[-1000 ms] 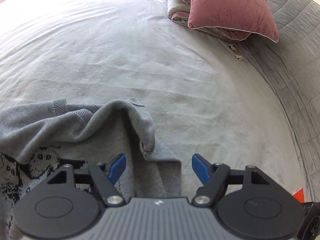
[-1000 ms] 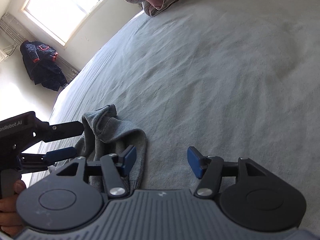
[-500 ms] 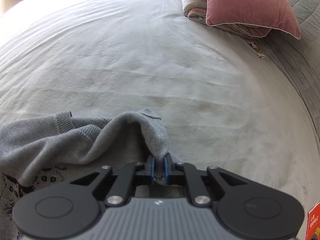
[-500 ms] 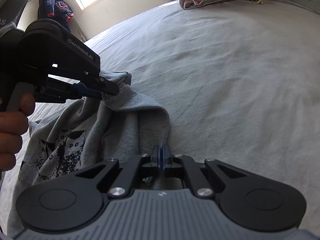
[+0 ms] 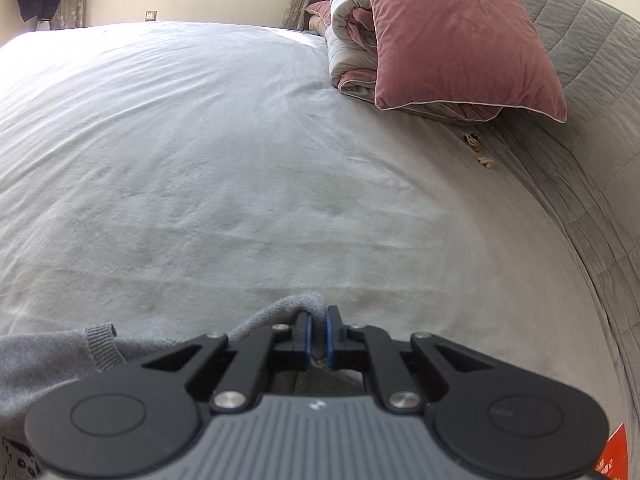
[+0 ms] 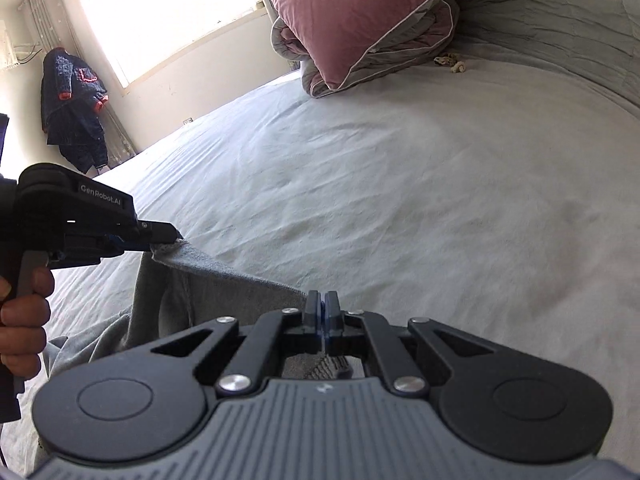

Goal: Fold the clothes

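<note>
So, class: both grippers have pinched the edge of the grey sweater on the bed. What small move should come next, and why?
Probably lift both grippers together and carry the edge forward over open sheet. The left gripper and right gripper each have jaws shut on the grey sweater, whose edge hangs taut between them while the rest trails on the bed, which looks free ahead.

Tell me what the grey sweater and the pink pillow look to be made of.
Grey sweater: looks like soft knit, cotton or wool blend, matte; the ribbed cuff and limp drape suggest it. Pink pillow: seemingly velvet or velour, with a faint sheen, shaded nap and pale piped edge.
</note>
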A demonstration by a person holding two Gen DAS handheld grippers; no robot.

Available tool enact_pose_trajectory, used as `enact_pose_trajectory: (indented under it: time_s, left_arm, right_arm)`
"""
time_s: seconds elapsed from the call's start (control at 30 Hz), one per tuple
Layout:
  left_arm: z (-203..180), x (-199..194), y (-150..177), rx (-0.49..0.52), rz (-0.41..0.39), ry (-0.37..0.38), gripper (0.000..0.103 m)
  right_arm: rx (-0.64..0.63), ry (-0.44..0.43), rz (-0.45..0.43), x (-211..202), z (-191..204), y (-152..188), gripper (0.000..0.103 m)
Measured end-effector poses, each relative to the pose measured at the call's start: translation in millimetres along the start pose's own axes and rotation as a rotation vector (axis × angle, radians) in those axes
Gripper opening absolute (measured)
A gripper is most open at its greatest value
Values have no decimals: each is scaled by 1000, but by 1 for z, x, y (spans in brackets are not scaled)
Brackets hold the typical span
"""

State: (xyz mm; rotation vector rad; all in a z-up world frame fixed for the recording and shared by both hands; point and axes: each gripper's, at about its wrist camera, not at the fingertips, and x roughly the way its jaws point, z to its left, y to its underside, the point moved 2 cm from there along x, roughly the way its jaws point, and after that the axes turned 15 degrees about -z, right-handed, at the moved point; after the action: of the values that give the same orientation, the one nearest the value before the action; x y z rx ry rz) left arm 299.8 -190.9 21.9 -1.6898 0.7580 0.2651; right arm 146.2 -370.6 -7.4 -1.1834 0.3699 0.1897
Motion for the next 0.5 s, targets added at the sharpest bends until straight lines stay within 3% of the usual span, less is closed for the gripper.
enact_pose_trajectory:
  time_s: [0.2,0.5]
  left_arm:
    - [0,39,-2,-44,-1,-9,6]
    - [15,98,16,-95,16,-70,6]
  right_arm:
    - [-176,21,-16,47,-6,-23,1]
    - [-171,-2,25,110,-34,-6,1]
